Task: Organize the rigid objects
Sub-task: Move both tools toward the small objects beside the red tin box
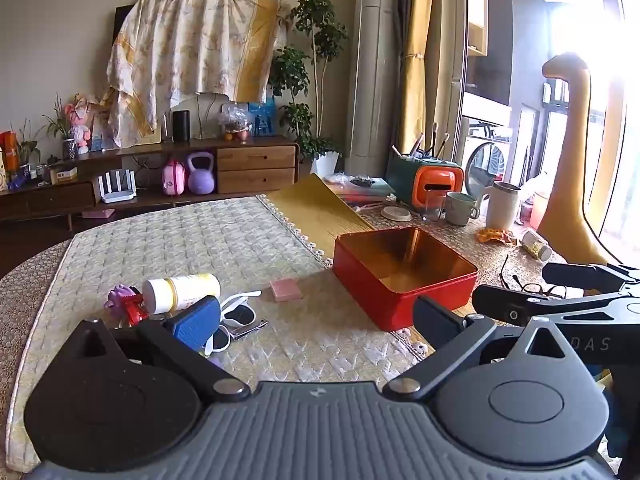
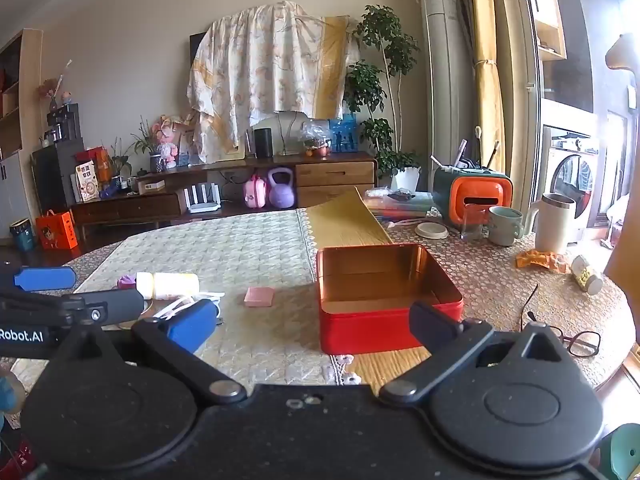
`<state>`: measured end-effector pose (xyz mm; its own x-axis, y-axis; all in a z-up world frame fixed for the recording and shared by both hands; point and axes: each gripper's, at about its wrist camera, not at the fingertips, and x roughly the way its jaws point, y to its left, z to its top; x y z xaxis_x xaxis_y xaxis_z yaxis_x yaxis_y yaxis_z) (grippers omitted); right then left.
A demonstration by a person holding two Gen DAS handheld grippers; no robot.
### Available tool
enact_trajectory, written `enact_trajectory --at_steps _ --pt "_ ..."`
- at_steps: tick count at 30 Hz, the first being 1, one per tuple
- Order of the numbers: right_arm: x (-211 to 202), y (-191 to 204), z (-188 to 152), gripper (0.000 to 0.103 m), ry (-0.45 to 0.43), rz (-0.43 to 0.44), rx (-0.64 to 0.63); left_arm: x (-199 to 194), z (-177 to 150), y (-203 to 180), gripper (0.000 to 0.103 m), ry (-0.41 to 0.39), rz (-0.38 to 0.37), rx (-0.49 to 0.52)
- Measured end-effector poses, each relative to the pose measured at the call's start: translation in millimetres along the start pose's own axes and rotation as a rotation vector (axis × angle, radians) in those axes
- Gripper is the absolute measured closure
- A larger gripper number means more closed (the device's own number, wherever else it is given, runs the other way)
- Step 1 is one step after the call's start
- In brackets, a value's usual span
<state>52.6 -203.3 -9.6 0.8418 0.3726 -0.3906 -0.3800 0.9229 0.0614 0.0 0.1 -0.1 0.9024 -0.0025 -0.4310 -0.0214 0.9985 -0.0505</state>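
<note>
While both cameras look across the same round table (image 1: 48,280), covered by a pale quilted cloth (image 1: 224,240), each view catches things the other hides. Largest on it is the red tin box (image 1: 404,276), lidless and empty with a coppery inside, standing at the cloth's right edge partly on a yellow mat (image 2: 344,220). Only the right wrist view shows the orange gift bag (image 2: 56,230) on the floor at far left, while only the left wrist view shows the tall yellow long-necked toy (image 1: 576,152) by the window. Left of the box lies a small heap: a white and yellow bottle (image 1: 180,288) on its side, white sunglasses (image 1: 232,316) just in front of it, a purple and red toy (image 1: 126,300) touching the bottle's cap end, and a pink square block (image 1: 286,290) apart, between heap and box. From the right wrist view the sunglasses are mostly hidden behind a blue finger pad. Black-framed spectacles (image 2: 576,340) lie on the bare table right of the box. The left gripper (image 1: 316,320) and right gripper (image 2: 316,320) both hover with fingers spread wide, holding nothing.
</note>
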Motion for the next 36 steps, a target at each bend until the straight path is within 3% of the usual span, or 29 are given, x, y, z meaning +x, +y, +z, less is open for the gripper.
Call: enact_trajectory --at_steps 9,36 --pt "-1.0 1.2 0.0 0.000 -0.006 0.004 -0.011 -8.7 -1.4 0.6 0.000 -0.018 -0.049 -0.018" --pt "-5.0 5.9 1.2 0.000 -0.011 0.008 -0.028 -6.4 -1.2 6.1 0.000 -0.016 0.018 -0.041"
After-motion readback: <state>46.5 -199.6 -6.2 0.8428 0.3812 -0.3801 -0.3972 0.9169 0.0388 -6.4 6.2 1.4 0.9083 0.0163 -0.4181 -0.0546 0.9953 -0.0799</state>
